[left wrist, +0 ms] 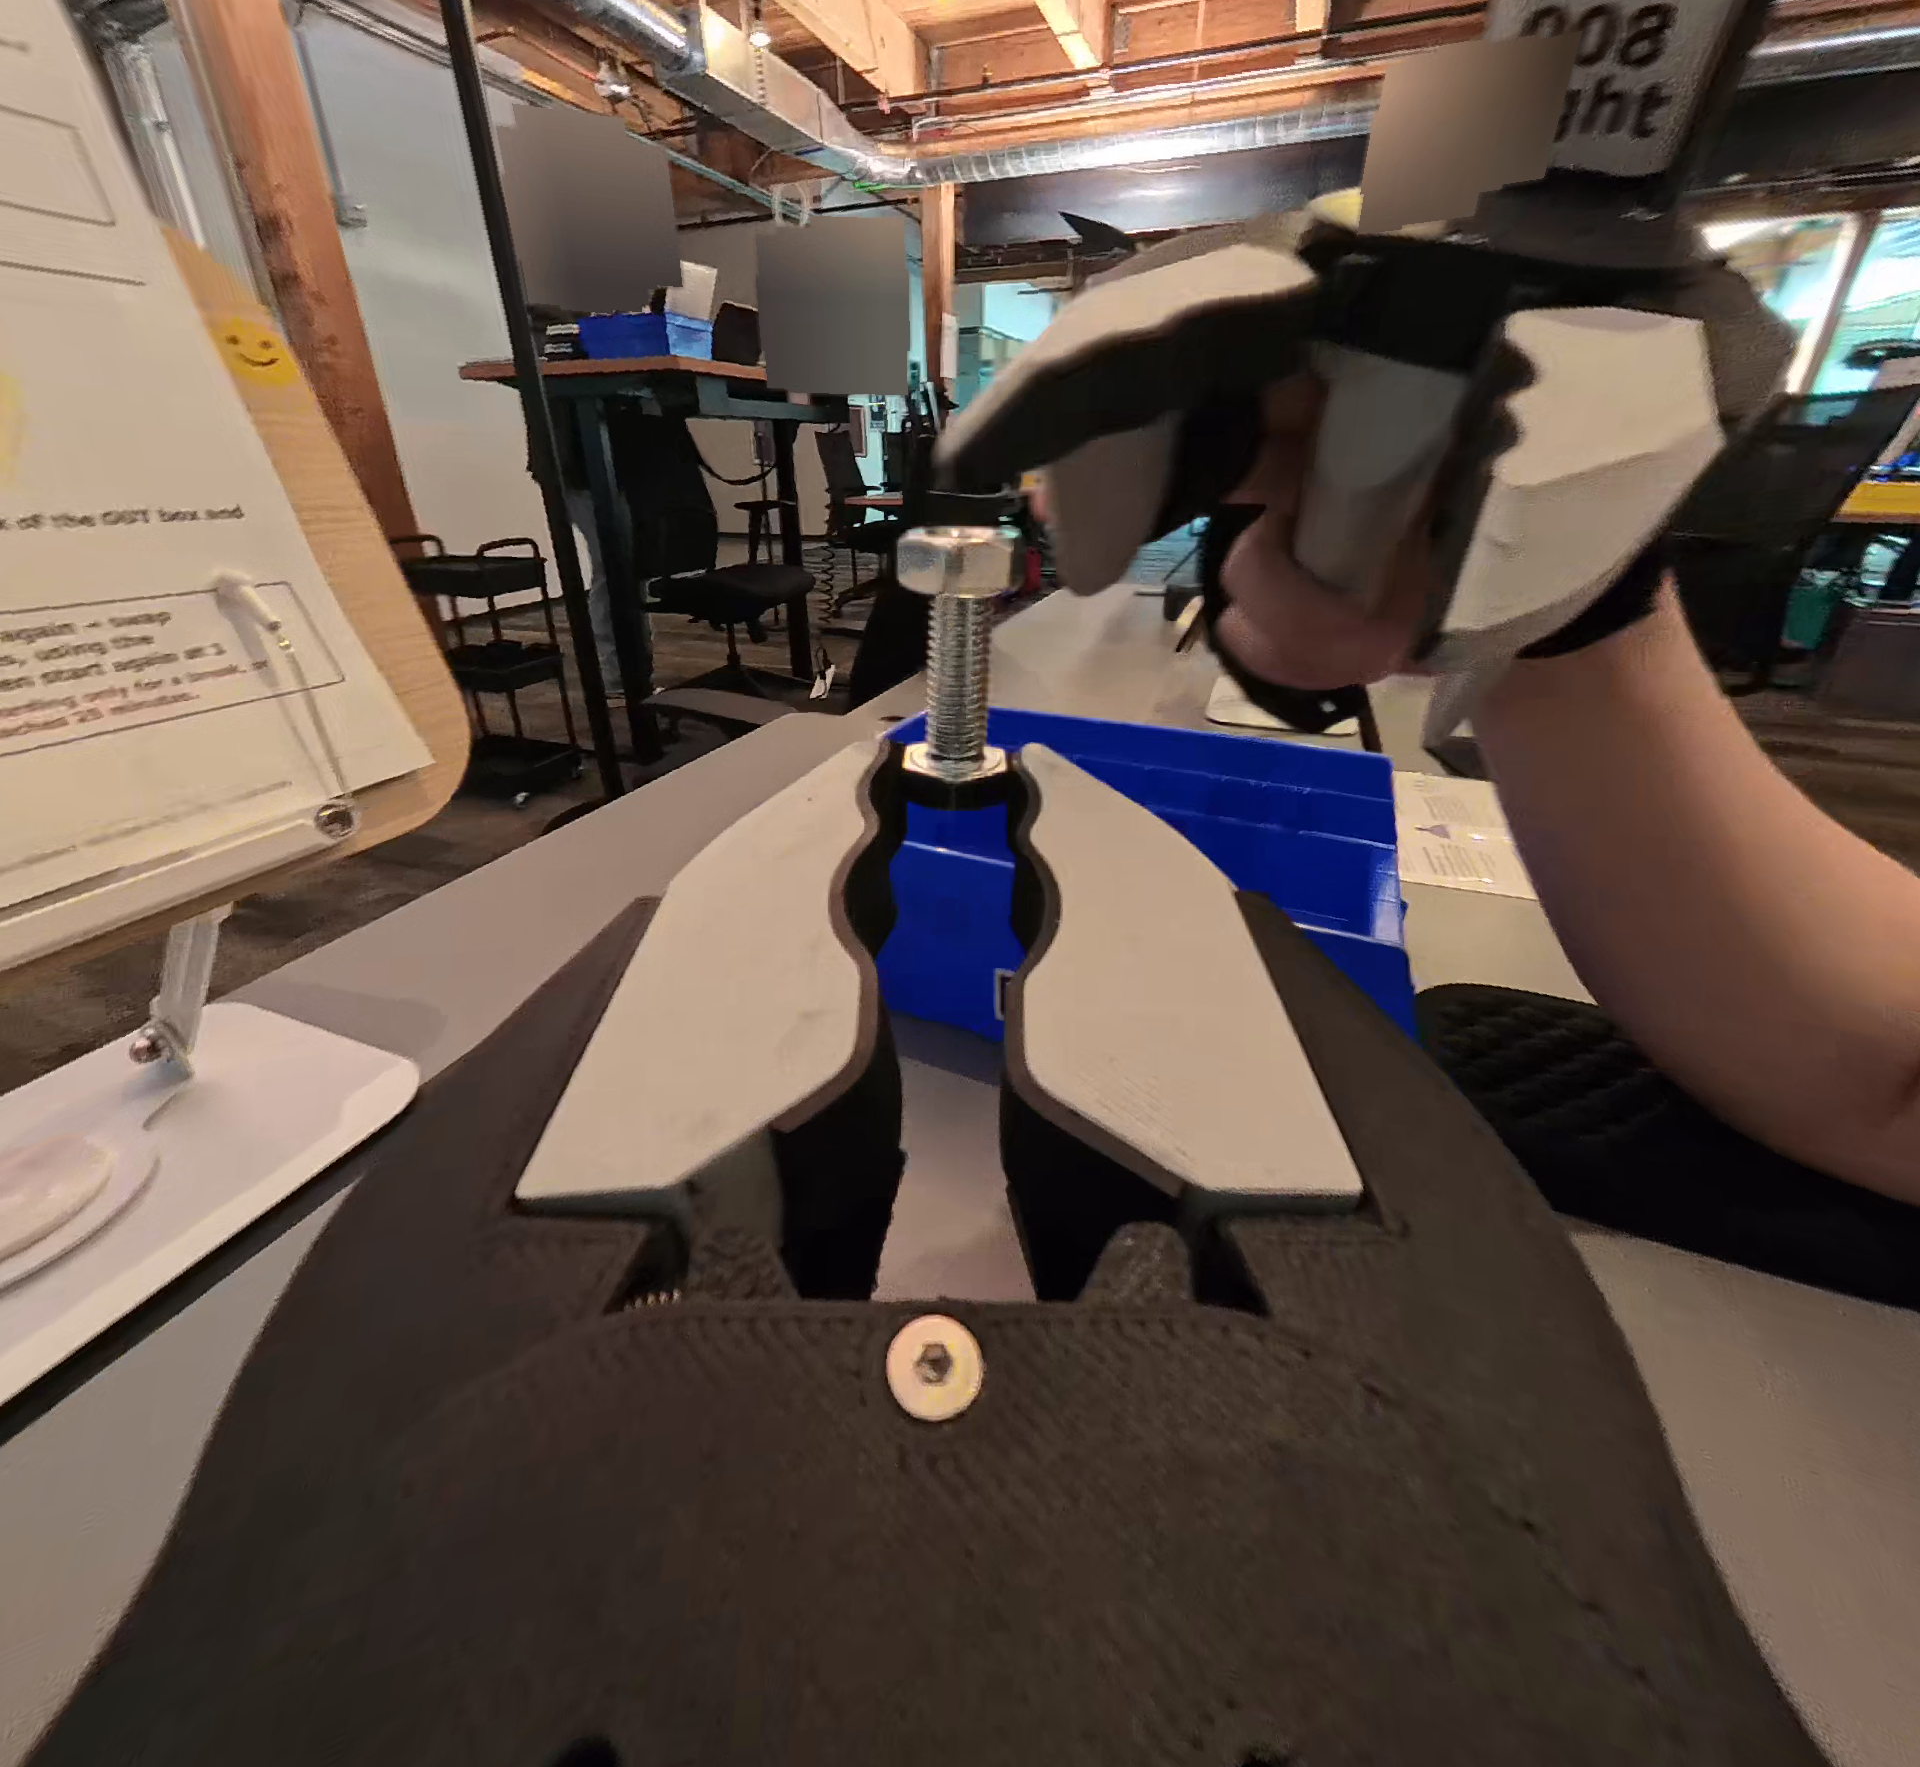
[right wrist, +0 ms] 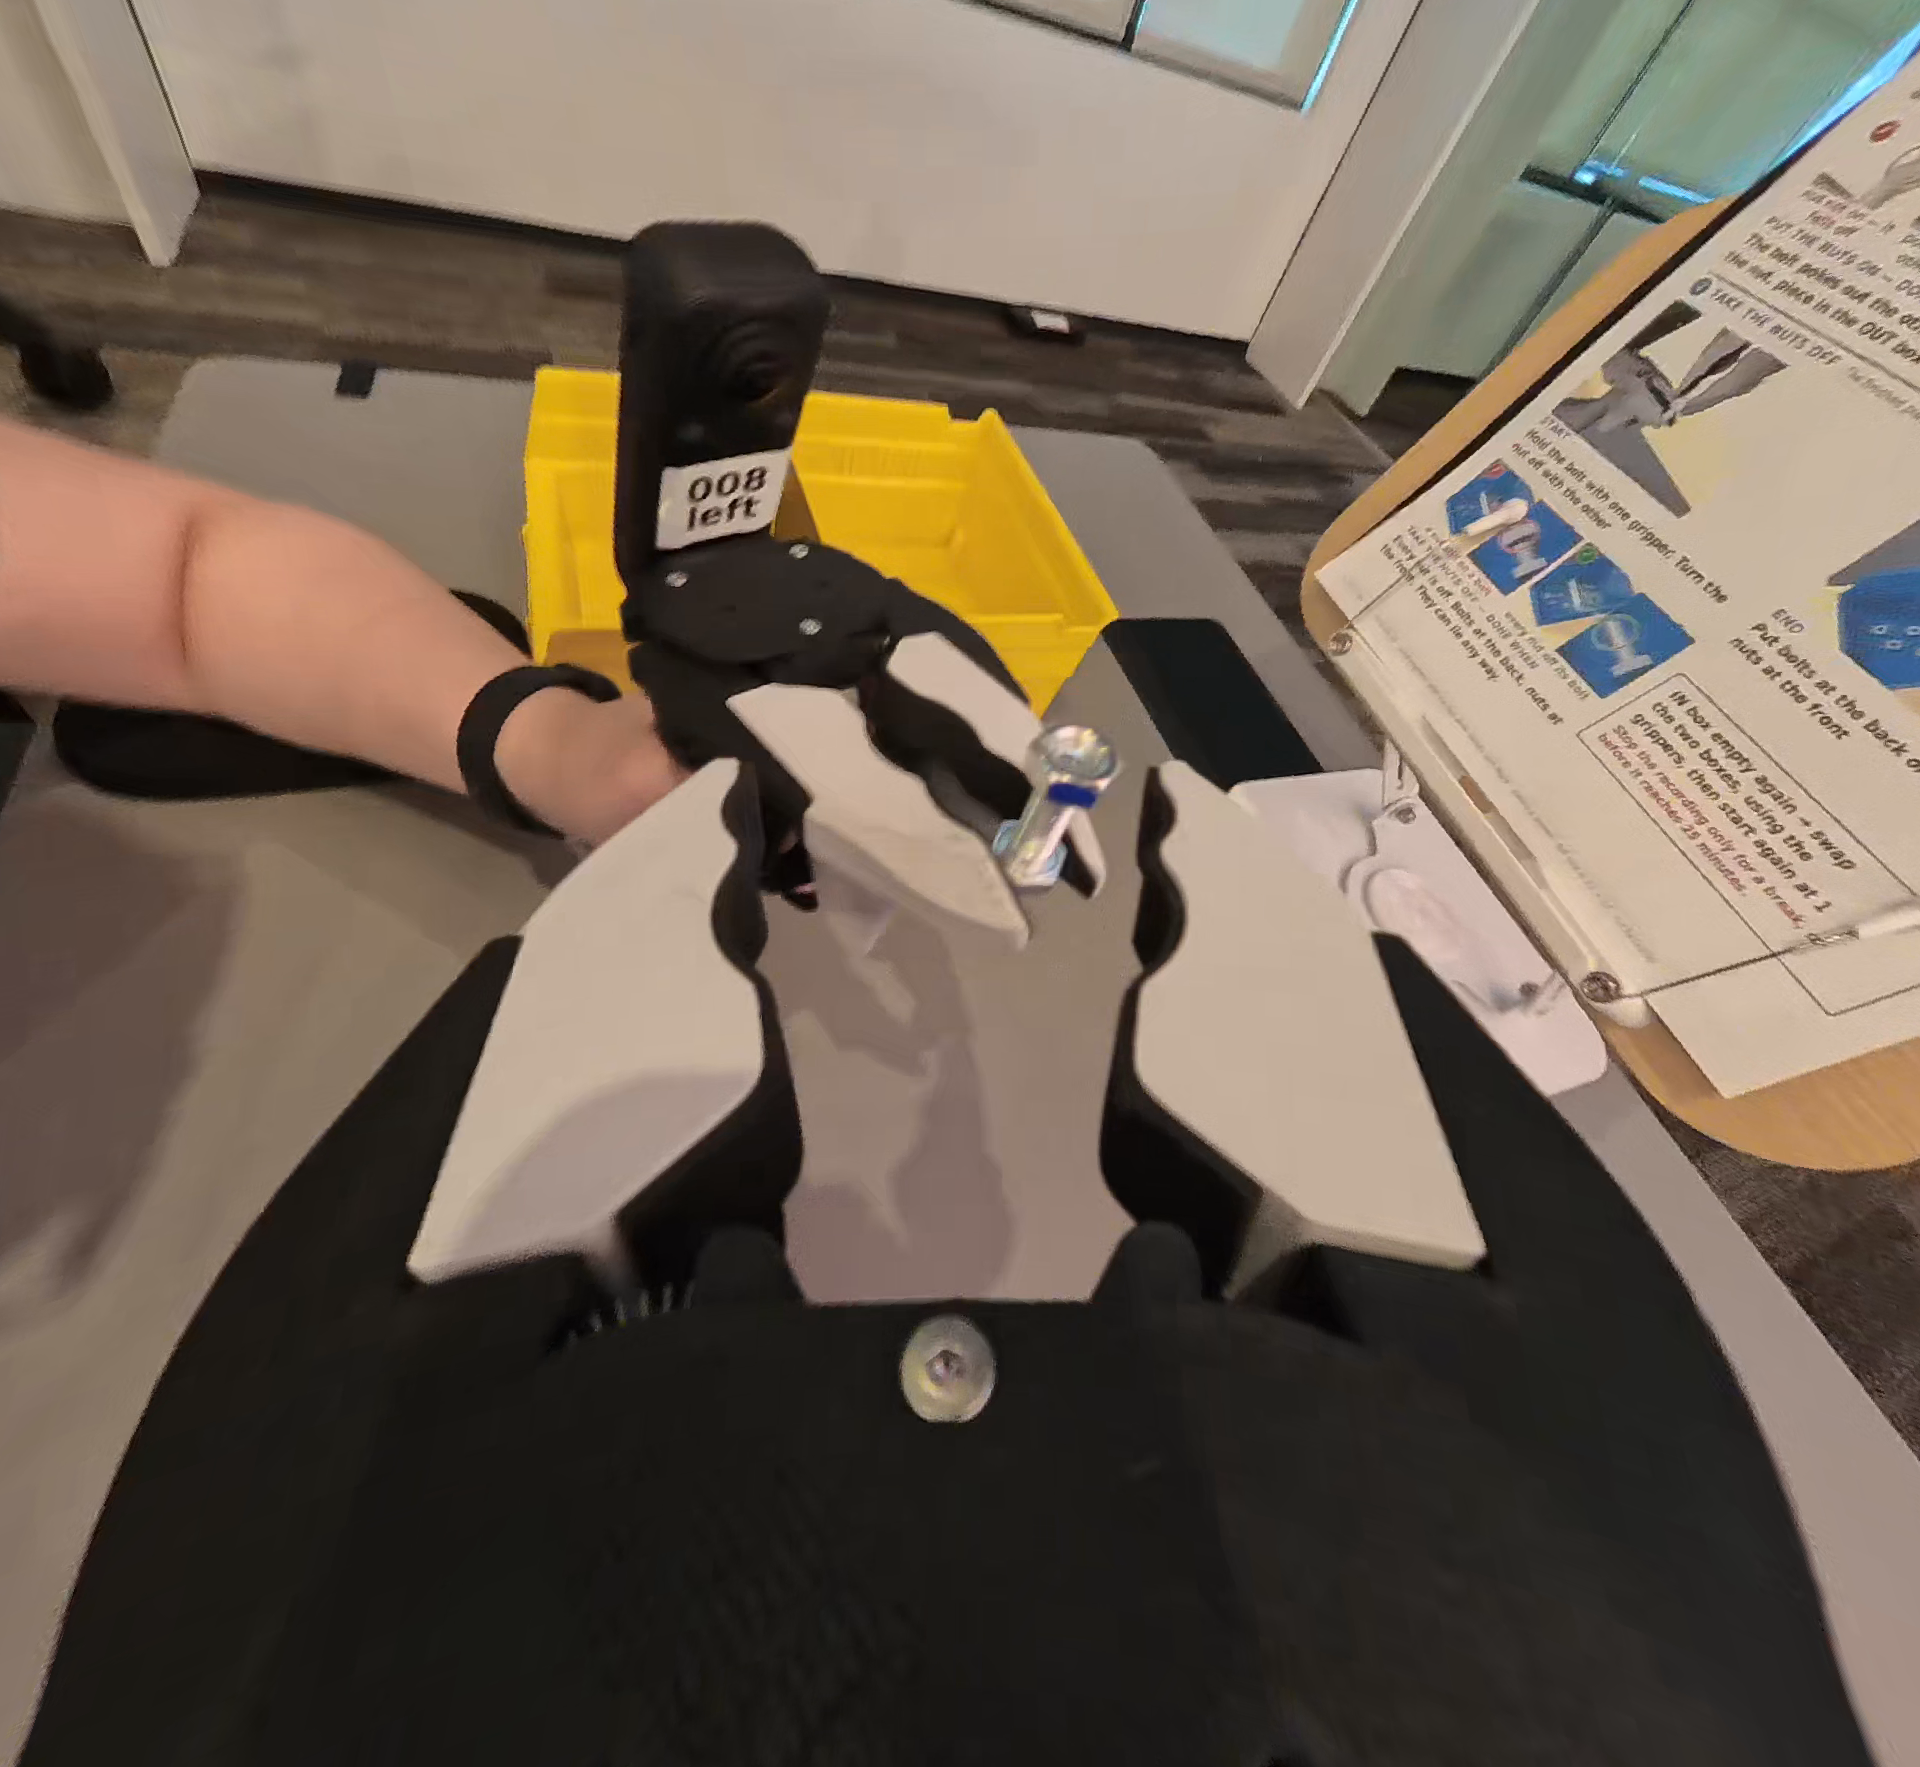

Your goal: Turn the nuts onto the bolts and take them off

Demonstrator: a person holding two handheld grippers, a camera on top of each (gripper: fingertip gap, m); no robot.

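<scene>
Above the worktop (left wrist: pixel 727 761), left claw (left wrist: pixel 954 767) clamped on nut (left wrist: pixel 953 763), bolt (left wrist: pixel 956 647) upright, head up. Right claw (right wrist: pixel 940 844) apart, just beside bolt head.

One bolt (left wrist: pixel 958 647), one nut (left wrist: pixel 952 765), one blue bin (left wrist: pixel 1195 834), one yellow bin (right wrist: pixel 935 533).

I'm seeing my right gripper (right wrist: pixel 940 896) spread wide, empty, facing the left gripper (right wrist: pixel 1039 886) clamping a bolt (right wrist: pixel 1060 813) at its lower end; yellow bin (right wrist: pixel 1023 595) sitting near table's far edge.
</scene>
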